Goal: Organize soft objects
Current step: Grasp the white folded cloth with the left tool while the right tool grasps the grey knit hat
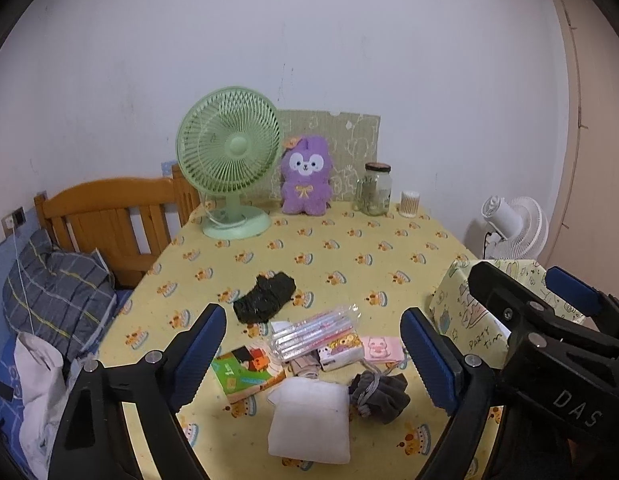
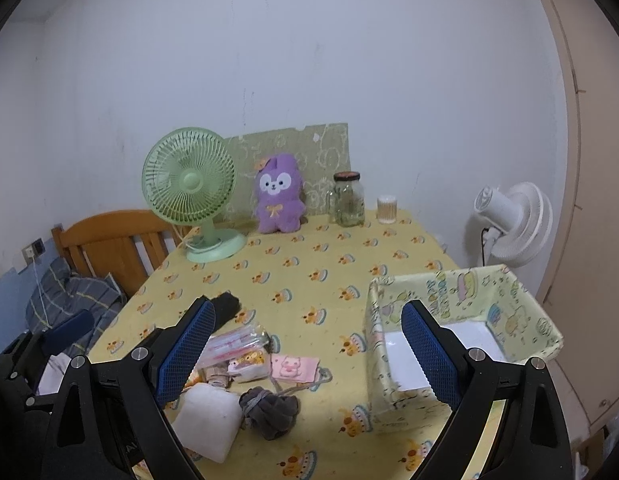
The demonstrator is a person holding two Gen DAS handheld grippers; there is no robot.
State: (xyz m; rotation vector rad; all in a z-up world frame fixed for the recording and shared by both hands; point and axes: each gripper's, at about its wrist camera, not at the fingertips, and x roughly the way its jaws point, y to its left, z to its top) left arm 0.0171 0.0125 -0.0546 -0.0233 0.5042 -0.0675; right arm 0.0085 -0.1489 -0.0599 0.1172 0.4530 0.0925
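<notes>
On the yellow tablecloth lies a pile: a white folded cloth [image 1: 309, 420] [image 2: 207, 416], a grey balled sock [image 1: 379, 394] [image 2: 269, 406], a black sock bundle [image 1: 265, 298] [image 2: 225, 304], a pink pouch [image 1: 381, 348] [image 2: 291, 366], a tissue pack [image 1: 339, 350] and a clear packet of pens [image 1: 313, 330]. A patterned fabric bin [image 2: 461, 332] [image 1: 469, 320] stands open at the right. My left gripper [image 1: 313, 360] is open above the pile. My right gripper [image 2: 309, 356] is open between the pile and the bin, holding nothing.
At the table's back stand a green fan [image 1: 229, 160], a purple plush [image 1: 305, 176], a glass jar [image 1: 375, 188] and a cotton-swab tub [image 1: 409, 204]. A colourful box [image 1: 245, 372] lies by the pile. A wooden bed [image 1: 109, 220] is left, a white fan [image 2: 513, 224] right.
</notes>
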